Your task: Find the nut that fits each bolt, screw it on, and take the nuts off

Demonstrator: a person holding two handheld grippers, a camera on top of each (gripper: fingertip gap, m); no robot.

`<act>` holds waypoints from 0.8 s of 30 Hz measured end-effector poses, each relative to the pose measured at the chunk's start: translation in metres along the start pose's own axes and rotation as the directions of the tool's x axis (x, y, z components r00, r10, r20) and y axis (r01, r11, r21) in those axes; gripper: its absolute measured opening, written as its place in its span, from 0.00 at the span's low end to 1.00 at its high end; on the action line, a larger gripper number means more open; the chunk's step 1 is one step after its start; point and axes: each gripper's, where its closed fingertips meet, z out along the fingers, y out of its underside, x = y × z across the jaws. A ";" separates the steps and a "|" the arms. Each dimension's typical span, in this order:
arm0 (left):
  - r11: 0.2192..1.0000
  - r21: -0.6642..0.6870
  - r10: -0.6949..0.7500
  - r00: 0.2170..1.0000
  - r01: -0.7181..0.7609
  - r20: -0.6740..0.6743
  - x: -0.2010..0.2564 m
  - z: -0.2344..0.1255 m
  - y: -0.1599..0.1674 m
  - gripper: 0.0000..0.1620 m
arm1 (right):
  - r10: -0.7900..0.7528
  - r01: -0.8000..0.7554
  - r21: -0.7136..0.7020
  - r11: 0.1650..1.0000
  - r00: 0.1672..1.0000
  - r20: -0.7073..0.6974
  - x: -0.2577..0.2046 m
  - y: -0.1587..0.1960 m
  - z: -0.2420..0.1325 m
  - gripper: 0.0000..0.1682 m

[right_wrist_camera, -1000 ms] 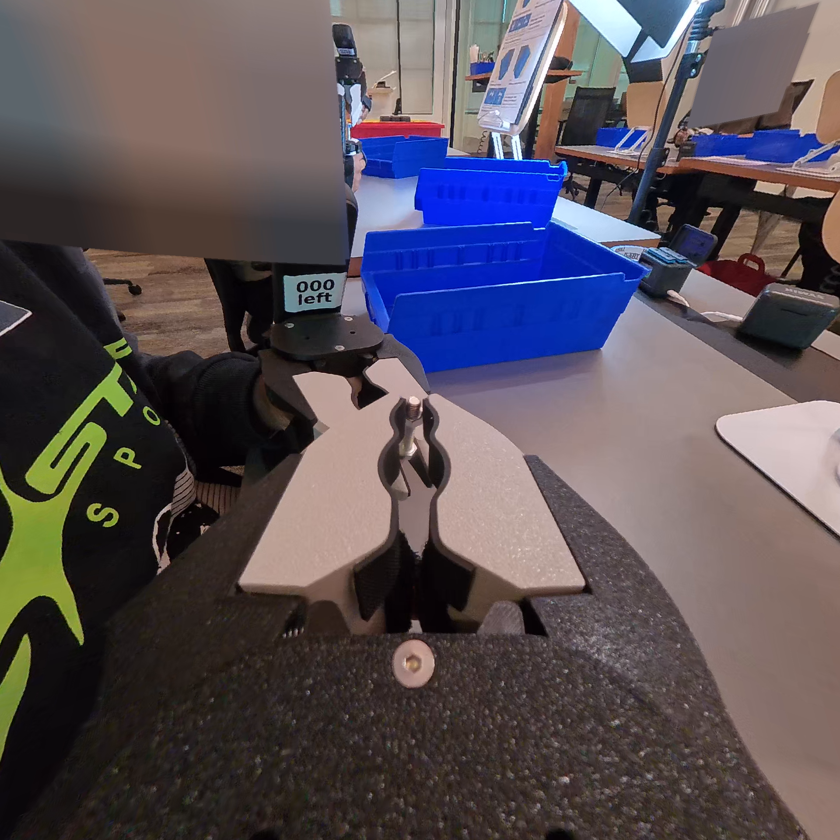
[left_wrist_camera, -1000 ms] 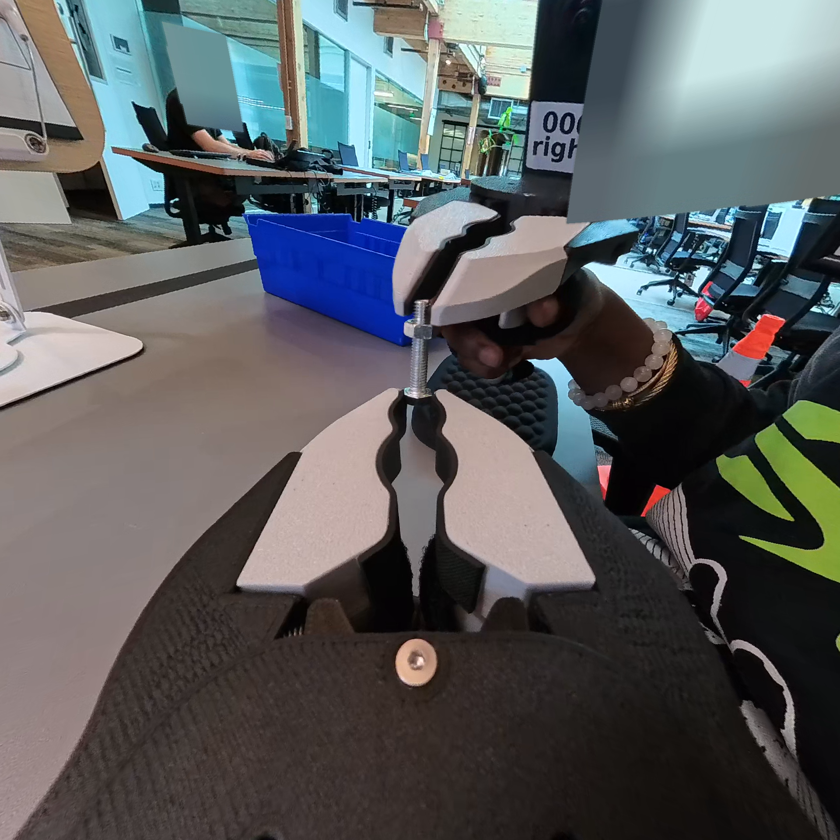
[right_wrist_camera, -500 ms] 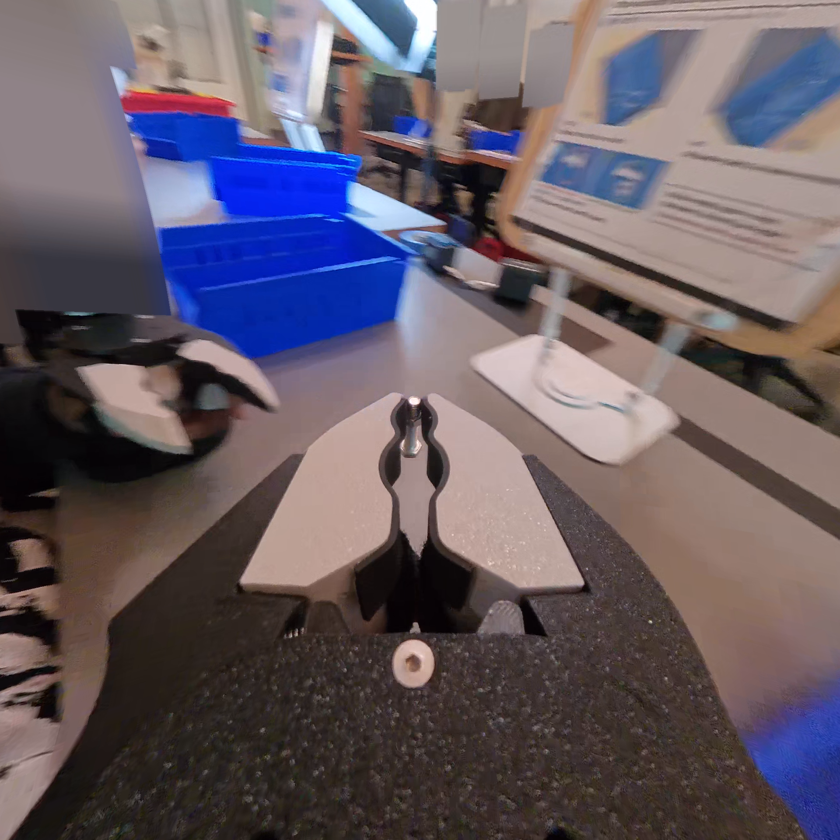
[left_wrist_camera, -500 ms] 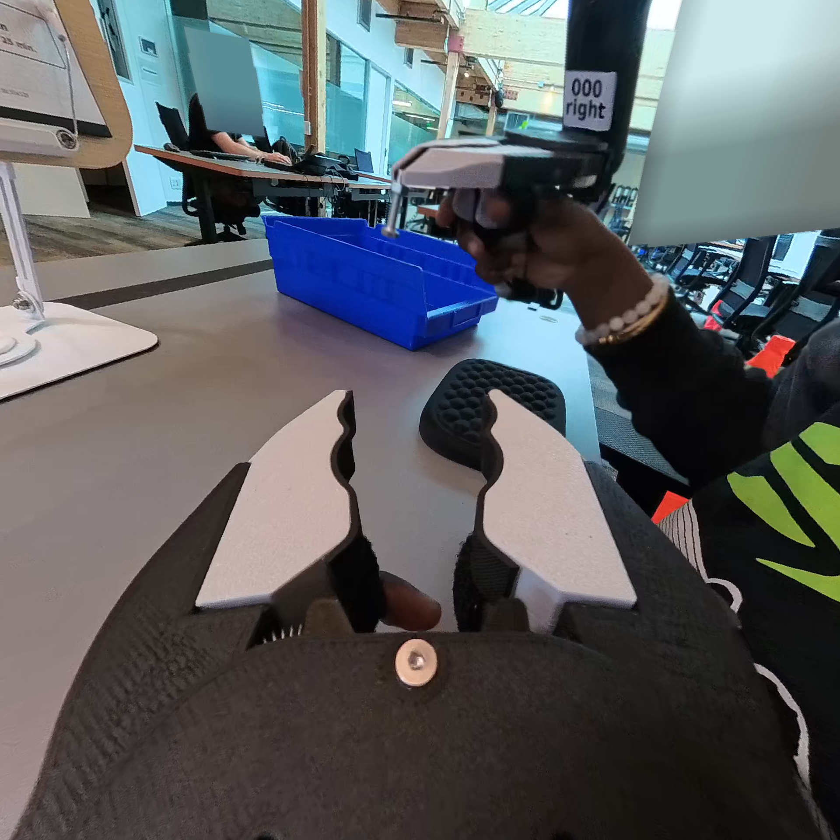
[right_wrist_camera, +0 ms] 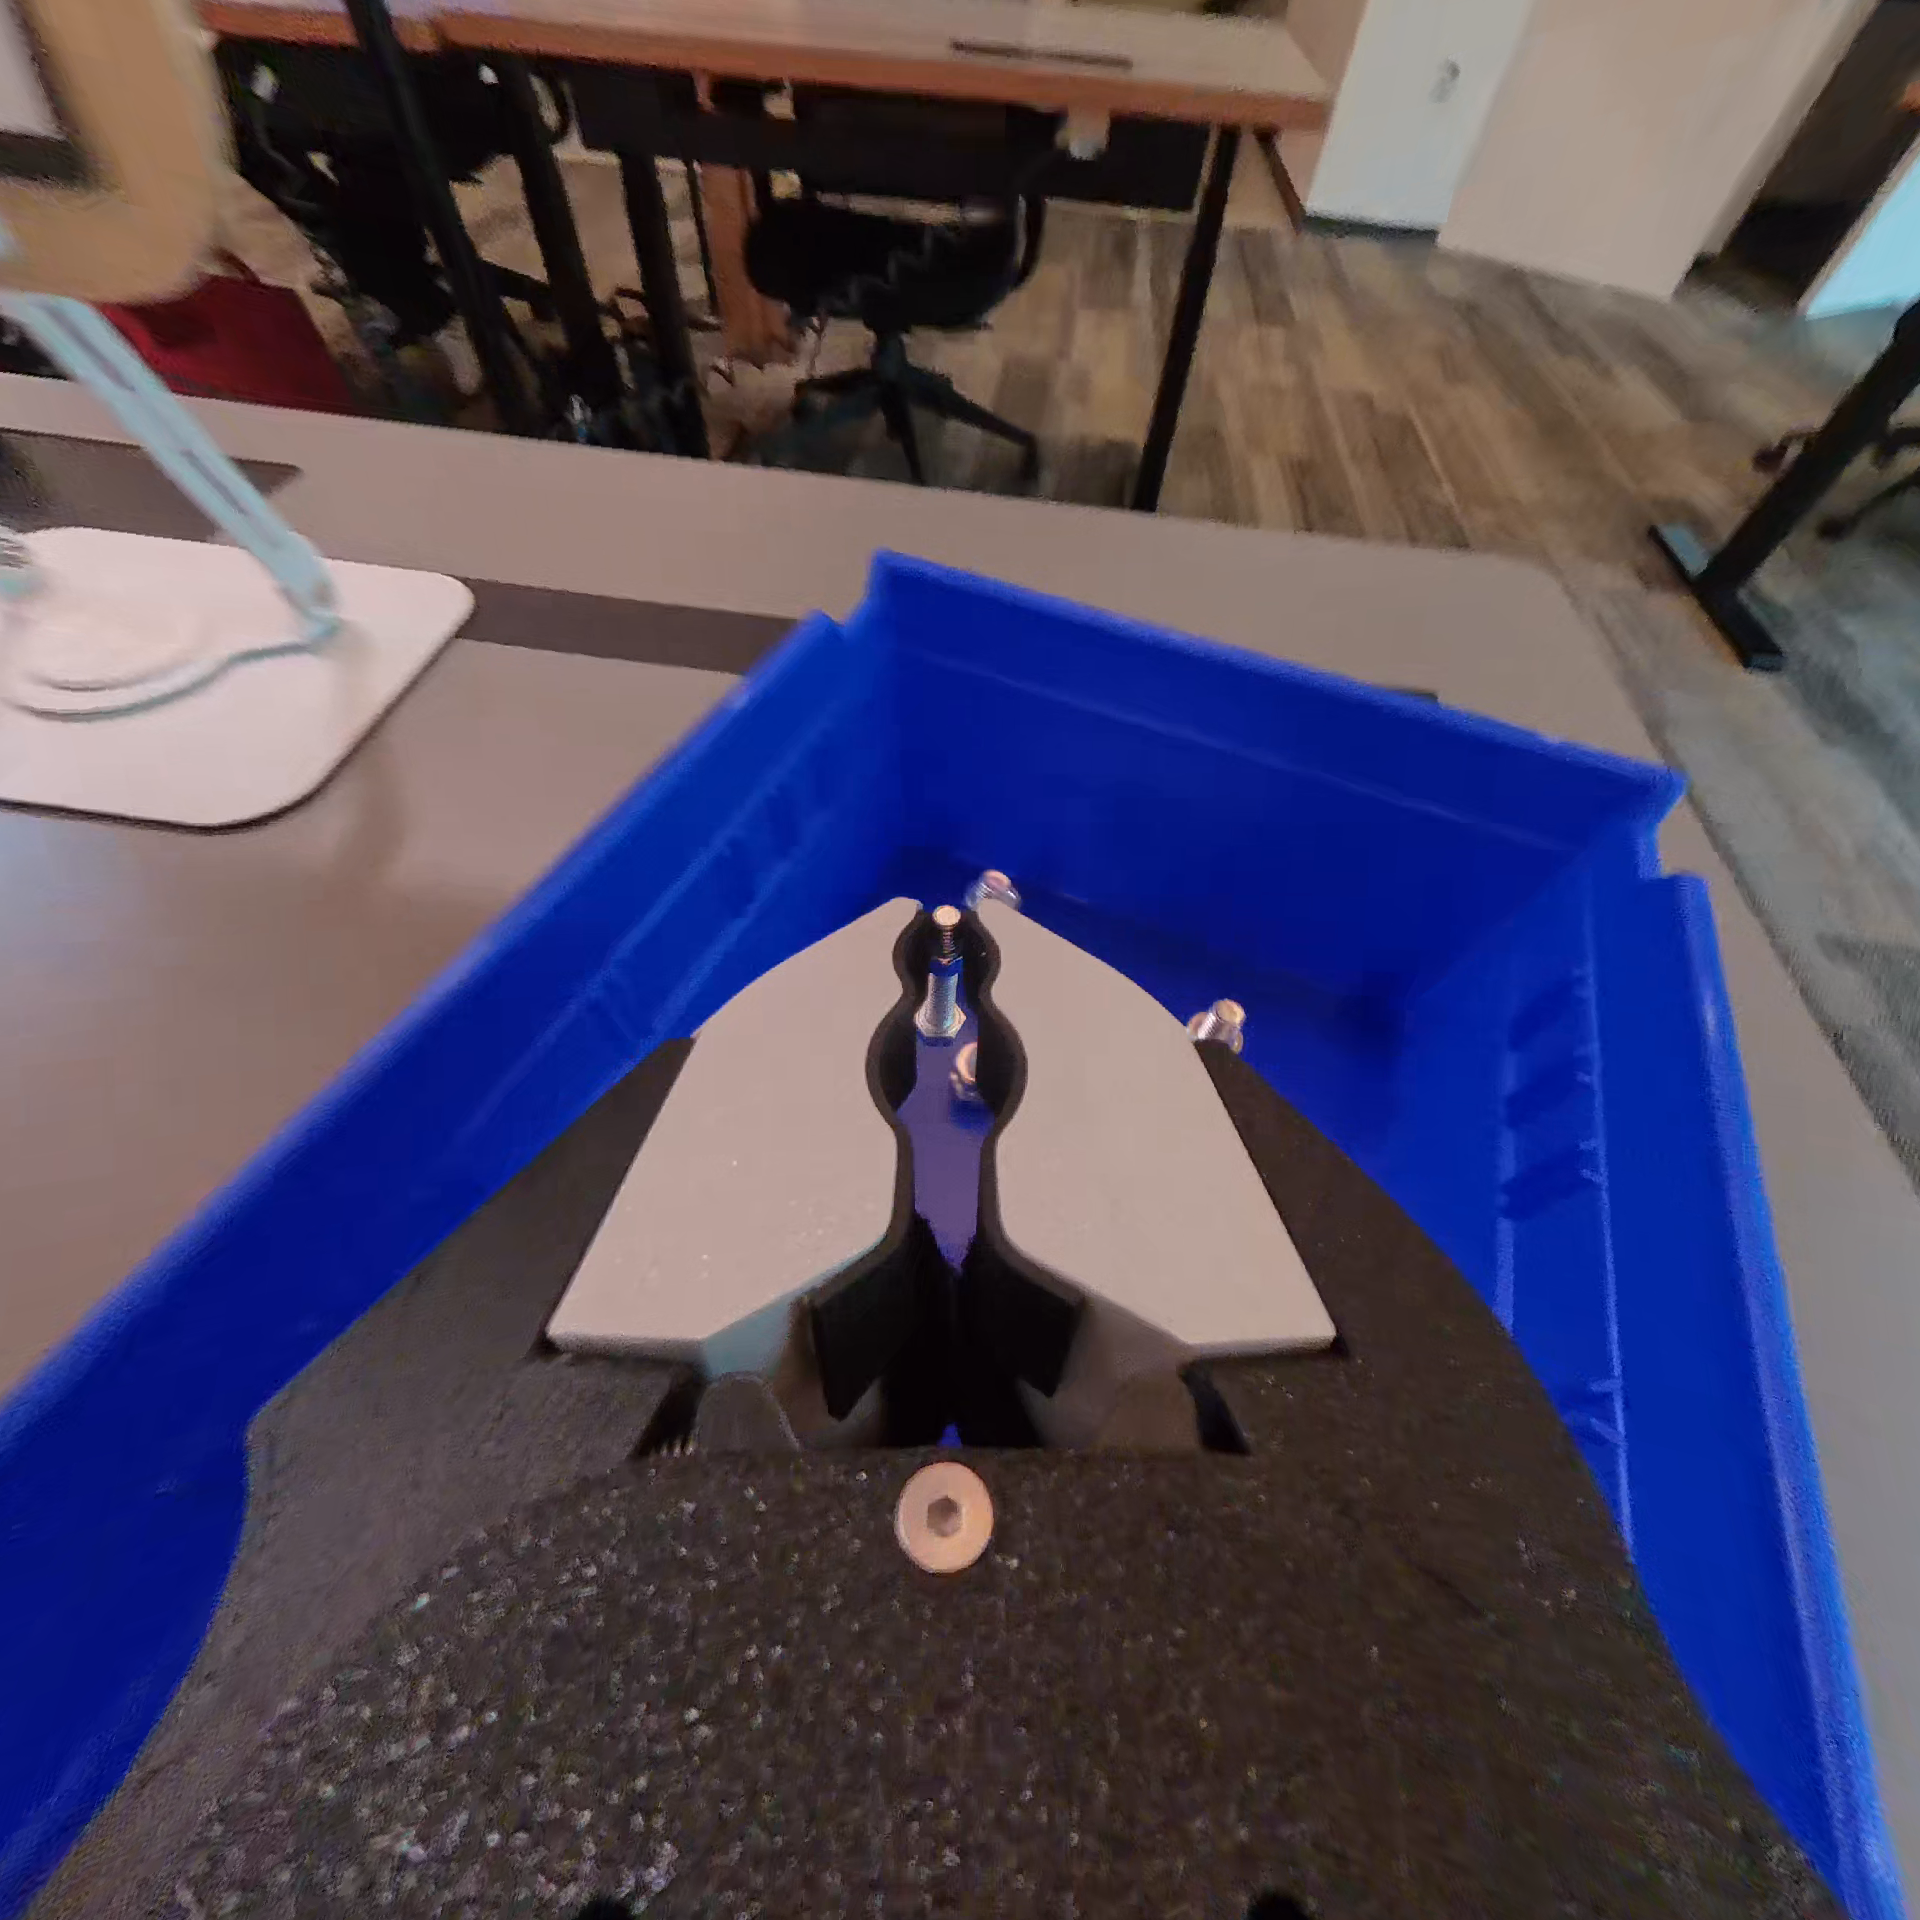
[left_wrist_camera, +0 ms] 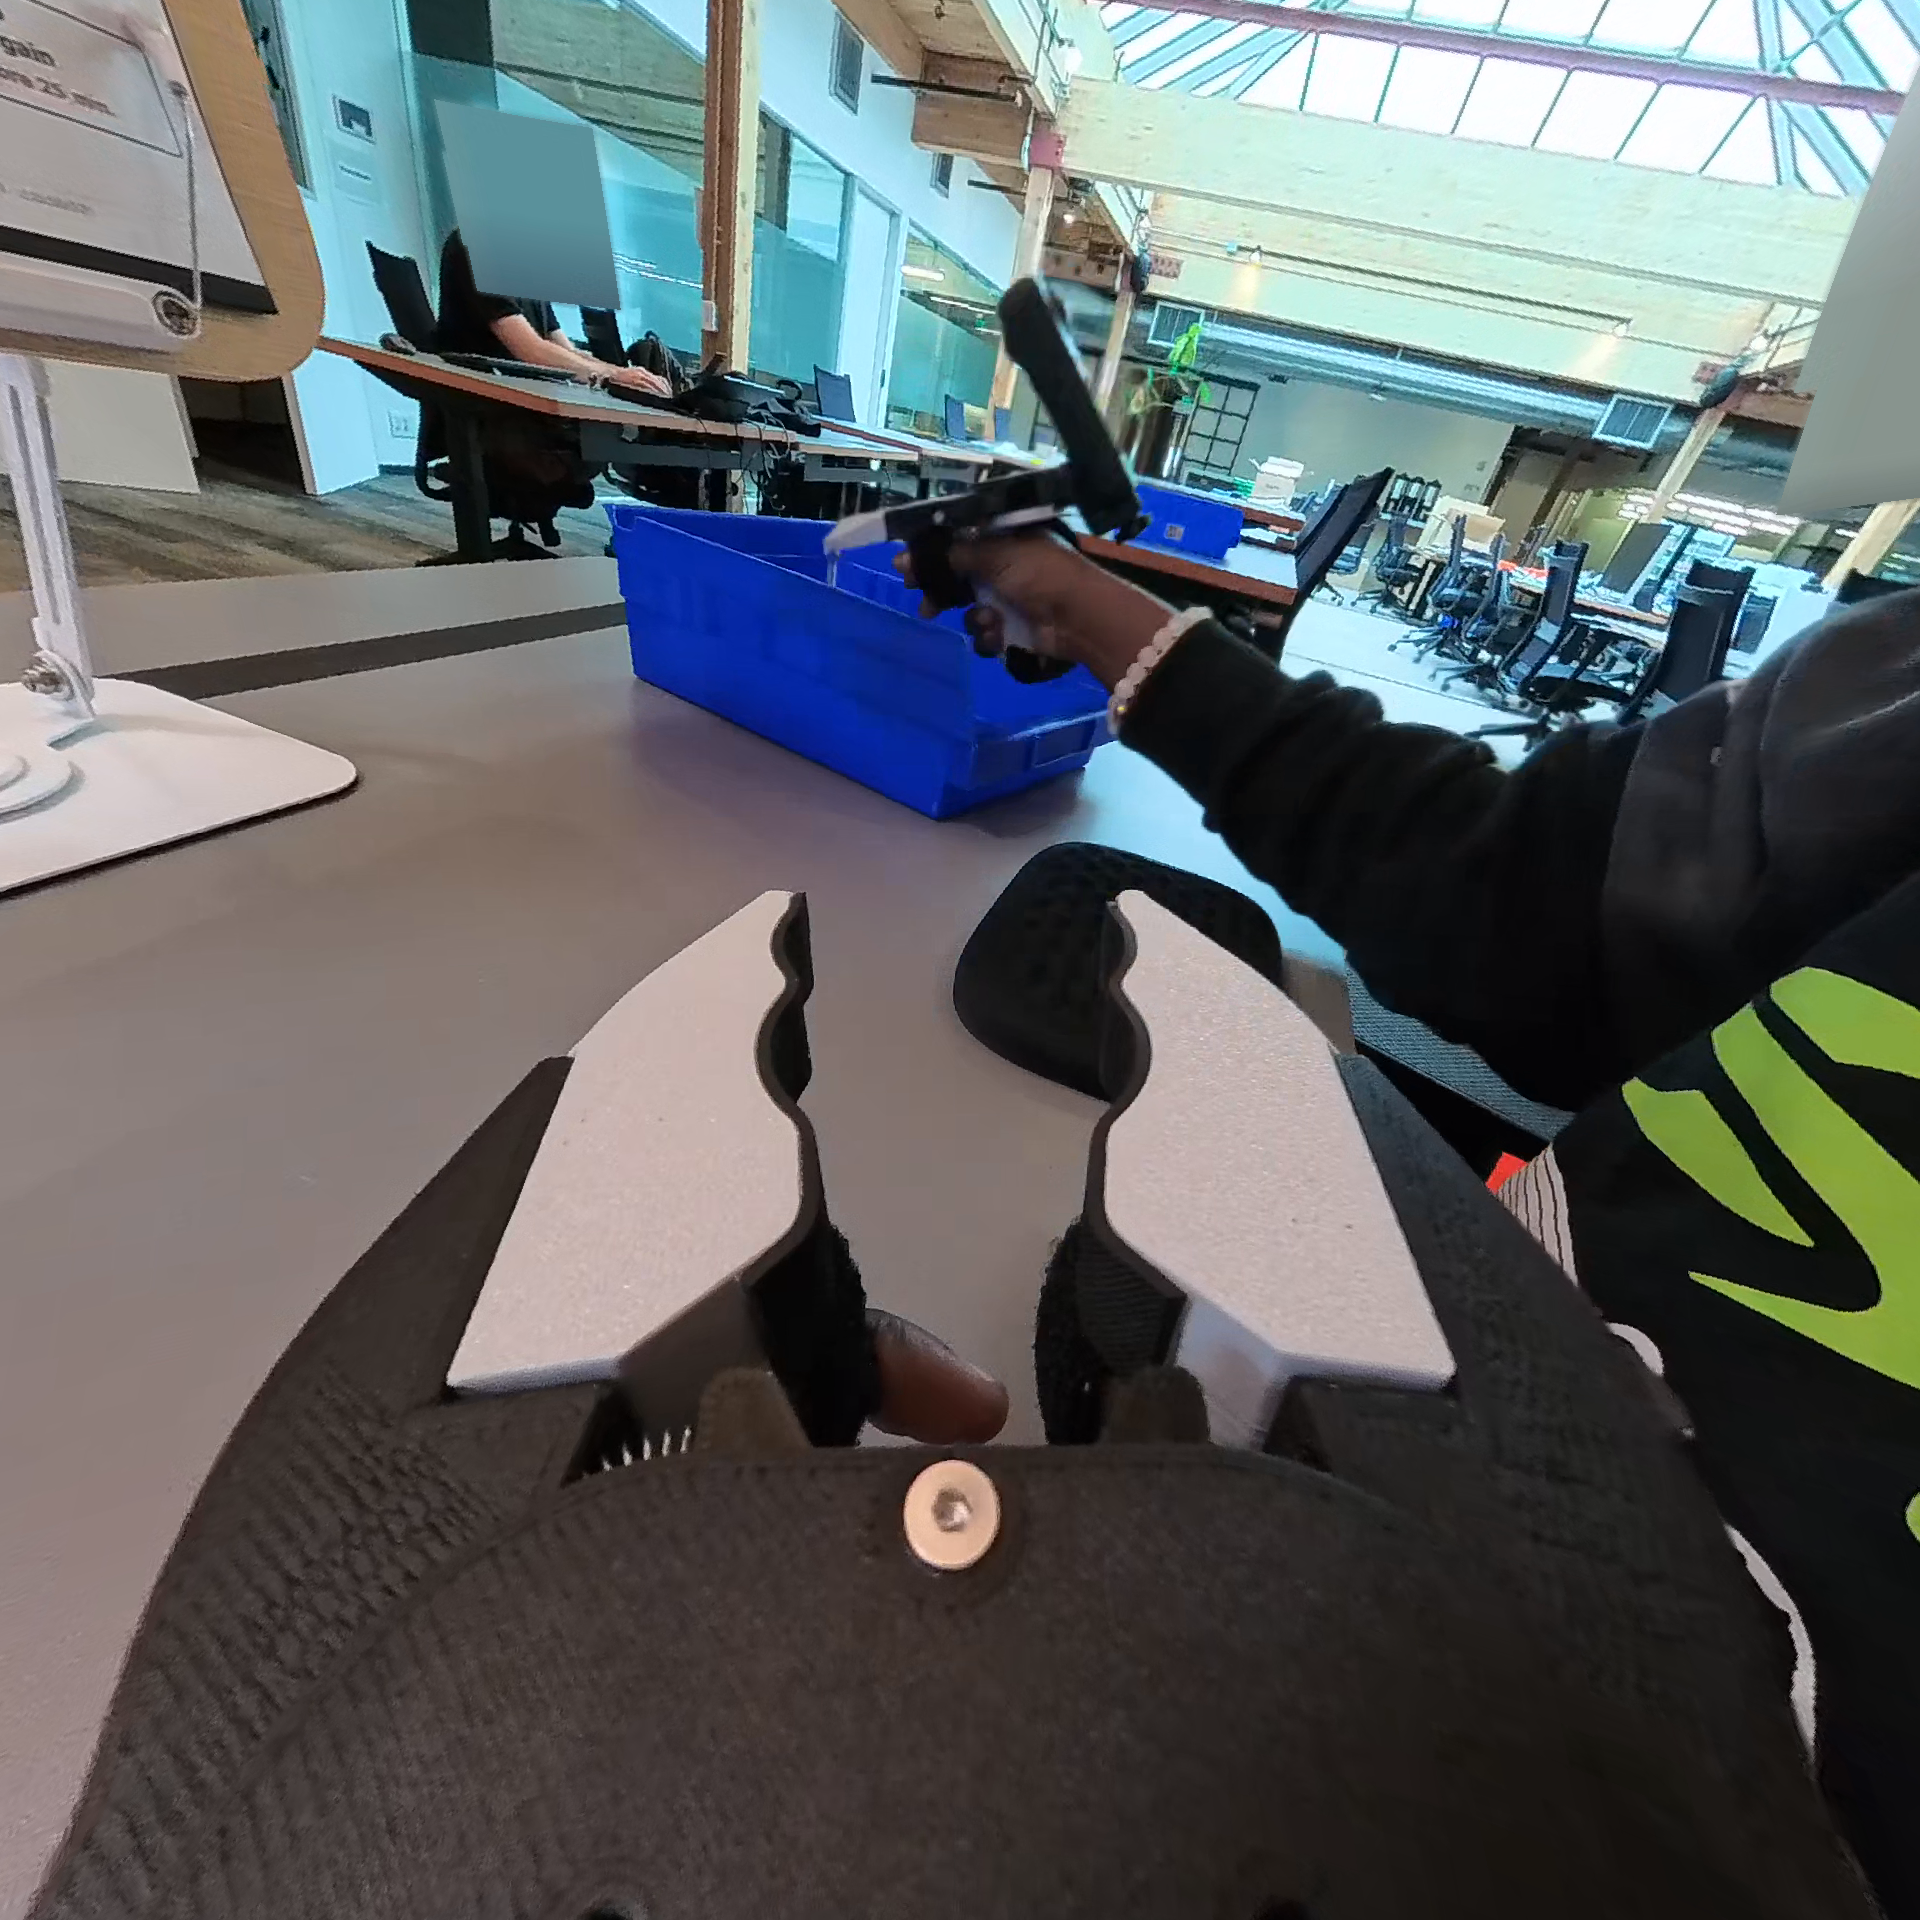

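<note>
My right gripper (right_wrist_camera: pixel 951 914) is shut on a small silver bolt (right_wrist_camera: pixel 943 971) with a nut (right_wrist_camera: pixel 940 1023) threaded on it. It holds them above the inside of the blue bin (right_wrist_camera: pixel 1247 727). Three other loose fasteners (right_wrist_camera: pixel 1216 1023) lie on the bin floor. My left gripper (left_wrist_camera: pixel 956 914) is open and empty, low over the grey table (left_wrist_camera: pixel 312 1039). In the left wrist view the right gripper (left_wrist_camera: pixel 862 535) shows farther off, over the blue bin (left_wrist_camera: pixel 831 675).
A white stand base (left_wrist_camera: pixel 156 790) holding a board sits on the table at the left; it also shows in the right wrist view (right_wrist_camera: pixel 208 675). A black textured pad (left_wrist_camera: pixel 1039 997) lies just ahead of my left fingers. The person's dark sleeve (left_wrist_camera: pixel 1403 831) crosses the right side. Left tips to right tips: about 45 centimeters.
My left gripper opened and let go of the bolt. My right gripper kept the bolt with its nut and carried it away from the left gripper to above the blue bin.
</note>
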 end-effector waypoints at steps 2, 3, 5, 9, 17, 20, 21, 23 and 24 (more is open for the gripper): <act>1.000 -0.002 -0.005 1.000 0.005 0.000 -0.001 0.000 0.000 0.33 | 0.022 -0.023 -0.040 0.999 0.999 -0.031 0.012 0.013 0.015 0.03; 1.000 -0.002 -0.008 1.000 0.008 0.000 -0.001 0.000 0.000 0.33 | 0.026 -0.029 -0.057 0.998 0.998 -0.049 0.017 0.019 0.022 0.03; 1.000 -0.001 -0.015 1.000 0.015 0.000 -0.001 0.000 0.000 0.33 | 0.032 -0.038 -0.090 0.995 0.997 -0.069 0.023 0.029 0.033 0.03; 1.000 0.003 -0.022 1.000 0.022 -0.001 -0.002 0.000 0.000 0.33 | 0.033 -0.050 -0.157 0.986 0.993 -0.114 0.032 0.044 0.045 0.03; 1.000 0.015 -0.021 1.000 0.021 0.001 -0.002 -0.001 -0.002 0.33 | 0.012 -0.043 -0.215 0.976 0.989 -0.146 0.037 0.056 0.047 0.04; 1.000 0.018 -0.018 1.000 0.018 0.003 -0.002 -0.002 -0.002 0.33 | 0.021 -0.056 -0.227 0.972 0.988 -0.150 0.038 0.059 0.046 0.04; 1.000 0.019 -0.017 1.000 0.017 0.003 -0.002 -0.002 -0.002 0.33 | 0.027 -0.061 -0.230 0.971 0.988 -0.151 0.038 0.060 0.046 0.04; 1.000 0.020 -0.016 1.000 0.015 0.003 -0.002 -0.002 -0.002 0.33 | 0.032 -0.066 -0.231 0.971 0.988 -0.151 0.038 0.061 0.046 0.04; 1.000 0.020 -0.015 1.000 0.015 0.003 -0.002 -0.002 -0.003 0.33 | 0.032 -0.066 -0.231 0.971 0.988 -0.150 0.038 0.061 0.045 0.04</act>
